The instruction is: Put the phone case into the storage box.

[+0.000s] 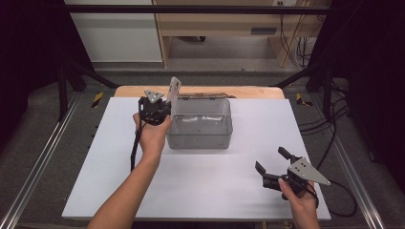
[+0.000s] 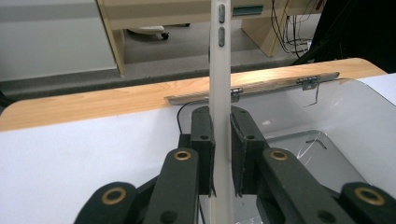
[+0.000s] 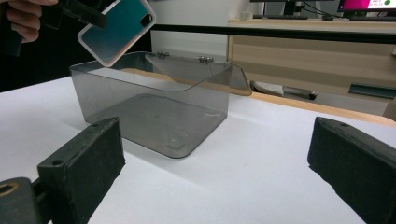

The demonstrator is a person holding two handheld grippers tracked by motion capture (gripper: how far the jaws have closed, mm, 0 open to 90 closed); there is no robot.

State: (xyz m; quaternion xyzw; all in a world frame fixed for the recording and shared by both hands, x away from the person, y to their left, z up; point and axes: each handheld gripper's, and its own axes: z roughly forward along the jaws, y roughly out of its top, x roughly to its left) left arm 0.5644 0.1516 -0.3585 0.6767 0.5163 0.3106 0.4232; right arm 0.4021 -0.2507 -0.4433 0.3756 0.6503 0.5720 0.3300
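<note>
Left gripper (image 1: 165, 102) clamps phone case (image 1: 175, 90) above open clear box (image 1: 200, 129); right gripper (image 1: 271, 164) released.

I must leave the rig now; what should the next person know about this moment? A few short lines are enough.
Left tool: shut on the phone case, gripping it by its edge and holding it tilted above the left rim of the clear box.
Right tool: open, holding nothing, over the near right part of the white table, apart from the box.
Box: on the table, hinged lid open toward the far side, inside looks empty.
Done: the case is picked up and brought to the box.
Left: probably lower the case into the box and release; perhaps close the lid afterwards.
</note>
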